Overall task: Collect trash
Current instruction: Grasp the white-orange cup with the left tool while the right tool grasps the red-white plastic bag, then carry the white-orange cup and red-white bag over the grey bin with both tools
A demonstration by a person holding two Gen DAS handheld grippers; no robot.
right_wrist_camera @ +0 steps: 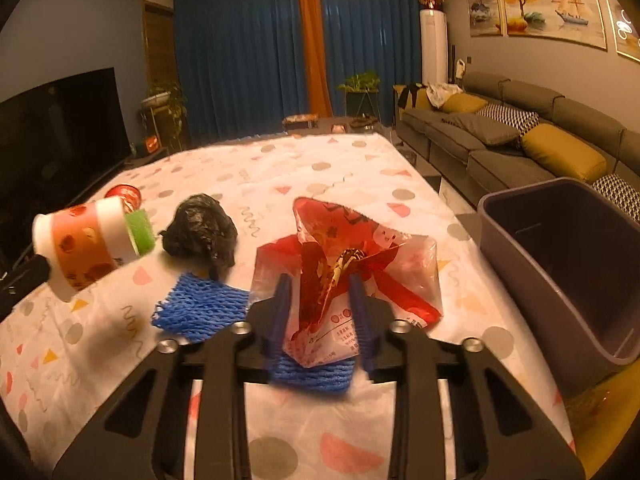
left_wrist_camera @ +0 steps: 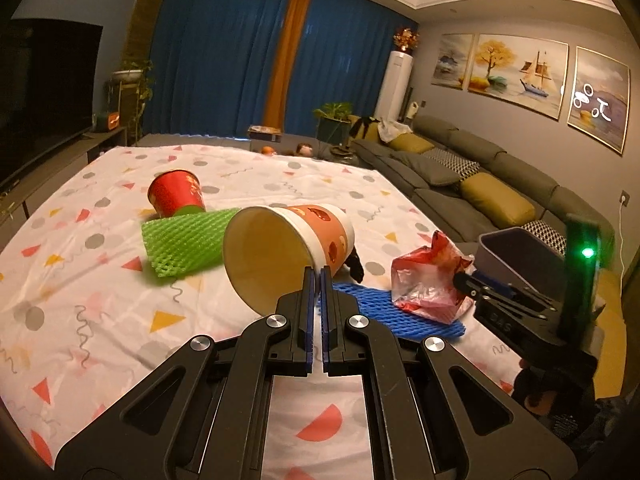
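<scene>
My left gripper (left_wrist_camera: 319, 276) is shut on the rim of an orange-and-white paper cup (left_wrist_camera: 280, 252) and holds it tilted above the table; the cup also shows in the right wrist view (right_wrist_camera: 80, 248). My right gripper (right_wrist_camera: 320, 292) is open, its fingers on either side of a crumpled red-and-clear plastic bag (right_wrist_camera: 344, 276), which lies partly on a blue foam net (right_wrist_camera: 200, 308). The bag also shows in the left wrist view (left_wrist_camera: 428, 280). A black crumpled bag (right_wrist_camera: 202, 230), a green foam net (left_wrist_camera: 184, 240) and a red cup (left_wrist_camera: 176, 194) lie on the patterned tablecloth (left_wrist_camera: 100, 320).
A grey plastic bin (right_wrist_camera: 568, 264) stands at the table's right edge, right of my right gripper. A grey sofa with yellow cushions (right_wrist_camera: 520, 136) runs along the right wall. A dark TV (left_wrist_camera: 44, 92) stands at the left. Blue curtains hang behind.
</scene>
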